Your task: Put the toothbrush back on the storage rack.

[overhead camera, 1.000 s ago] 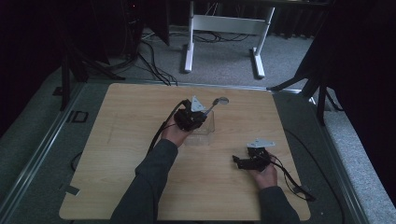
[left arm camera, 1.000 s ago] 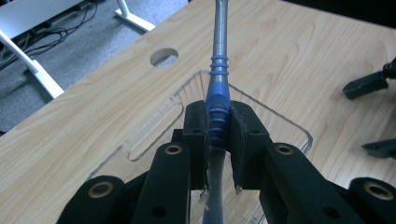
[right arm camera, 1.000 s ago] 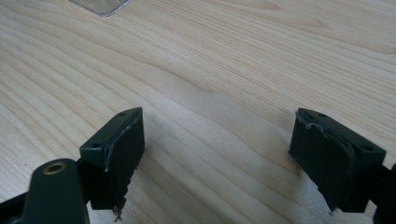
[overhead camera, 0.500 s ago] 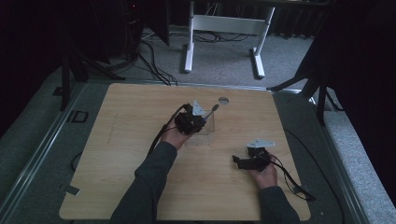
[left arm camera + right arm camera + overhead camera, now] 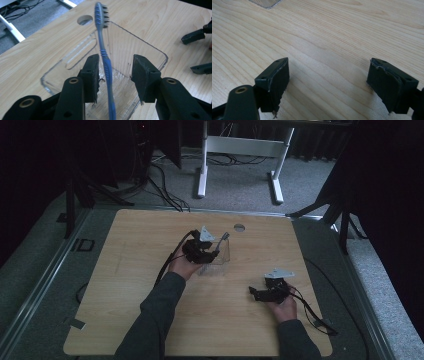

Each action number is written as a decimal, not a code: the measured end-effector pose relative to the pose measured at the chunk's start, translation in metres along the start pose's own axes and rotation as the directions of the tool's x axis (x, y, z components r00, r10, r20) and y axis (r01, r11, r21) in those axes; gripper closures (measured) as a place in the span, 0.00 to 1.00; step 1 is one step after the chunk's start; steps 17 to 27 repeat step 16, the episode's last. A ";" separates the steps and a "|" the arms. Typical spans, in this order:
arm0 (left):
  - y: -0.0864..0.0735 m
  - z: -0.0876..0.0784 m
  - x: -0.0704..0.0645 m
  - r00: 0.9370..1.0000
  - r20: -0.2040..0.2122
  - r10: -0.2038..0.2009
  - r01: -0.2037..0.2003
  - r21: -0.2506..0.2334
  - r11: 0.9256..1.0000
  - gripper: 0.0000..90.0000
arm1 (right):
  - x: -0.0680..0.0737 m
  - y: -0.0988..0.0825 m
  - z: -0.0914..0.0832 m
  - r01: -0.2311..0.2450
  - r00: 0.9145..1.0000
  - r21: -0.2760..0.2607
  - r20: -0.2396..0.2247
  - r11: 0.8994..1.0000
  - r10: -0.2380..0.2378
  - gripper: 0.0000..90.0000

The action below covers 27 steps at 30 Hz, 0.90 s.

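A blue toothbrush (image 5: 105, 60) with a grey head stands tilted in a clear plastic container (image 5: 150, 47) near the middle of the wooden table (image 5: 140, 270). My left gripper (image 5: 115, 65) hovers over the container's near rim, open. The handle rises between its jaws, close to the left pad (image 5: 91, 72). In the high view the left gripper (image 5: 200, 250) sits against the container (image 5: 222, 260), and the toothbrush head (image 5: 224, 239) pokes above it. My right gripper (image 5: 328, 75) rests low over bare wood, open and holding nothing, at the table's front right (image 5: 260, 294).
A round cable hole (image 5: 239, 227) pierces the table beyond the container. The right gripper's jaws (image 5: 197, 37) show at the right of the left gripper view. A corner of the container (image 5: 265, 3) sits at the top. Cables trail from both grippers. A white desk frame (image 5: 240, 150) stands on the floor behind.
The left gripper has shifted slightly at the container, with the toothbrush staying upright in it. The right gripper has not moved.
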State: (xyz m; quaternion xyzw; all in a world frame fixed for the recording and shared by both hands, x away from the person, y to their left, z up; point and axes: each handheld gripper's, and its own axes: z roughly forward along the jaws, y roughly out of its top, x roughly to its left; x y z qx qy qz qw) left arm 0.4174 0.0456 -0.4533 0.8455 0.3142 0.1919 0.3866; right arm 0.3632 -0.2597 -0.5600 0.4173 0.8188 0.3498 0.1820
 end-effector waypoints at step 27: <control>-0.025 -0.030 0.027 0.985 -0.109 -0.133 0.125 -0.085 0.989 0.53 | 0.000 0.000 0.000 -0.003 1.000 0.001 -0.001 1.000 0.003 0.19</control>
